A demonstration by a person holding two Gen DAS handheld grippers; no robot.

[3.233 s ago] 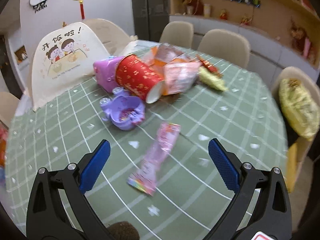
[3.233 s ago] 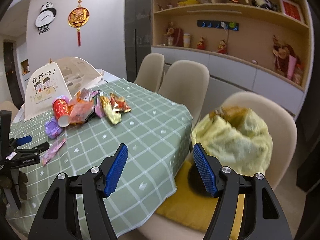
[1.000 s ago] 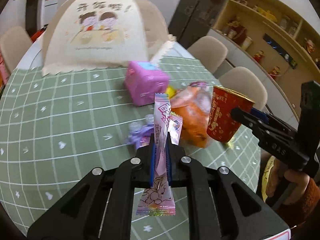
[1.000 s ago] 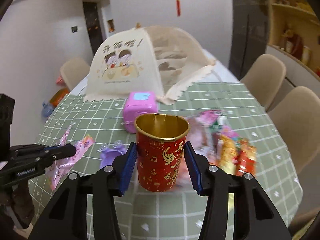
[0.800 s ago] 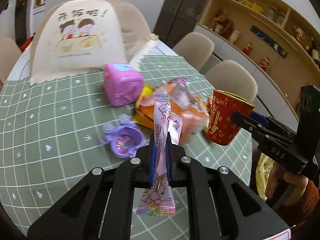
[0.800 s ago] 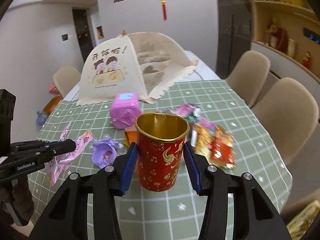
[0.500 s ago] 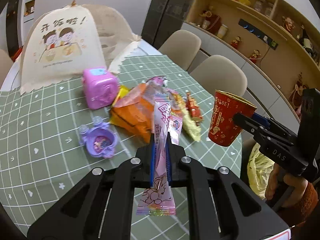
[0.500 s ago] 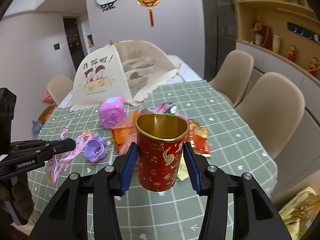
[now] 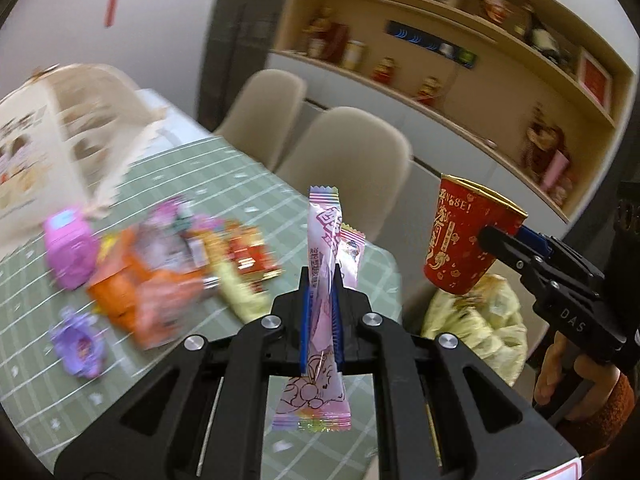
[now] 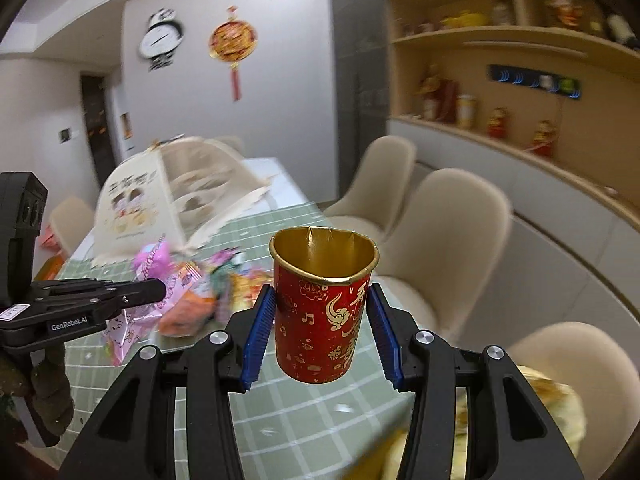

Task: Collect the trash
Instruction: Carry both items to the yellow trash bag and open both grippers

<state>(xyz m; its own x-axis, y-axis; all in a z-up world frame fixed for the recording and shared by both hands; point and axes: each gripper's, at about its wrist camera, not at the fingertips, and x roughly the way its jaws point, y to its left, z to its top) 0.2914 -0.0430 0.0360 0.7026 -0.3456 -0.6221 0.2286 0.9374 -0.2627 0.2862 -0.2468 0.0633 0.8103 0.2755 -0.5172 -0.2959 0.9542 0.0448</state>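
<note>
My left gripper [image 9: 320, 316] is pinching a pink wrapper [image 9: 322, 280] above the table [image 9: 240, 184]; its print is illegible. My right gripper [image 10: 322, 330], marked "DAS", is clamping the red cup [image 10: 323, 304] aloft; the wrapper pile [image 9: 168, 256] is blurring.

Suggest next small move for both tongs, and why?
Probably carry both on toward the yellow bag on the chair. Left tongs are shut on the pink wrapper, right tongs on the red cup; both are lifted off the table.
</note>
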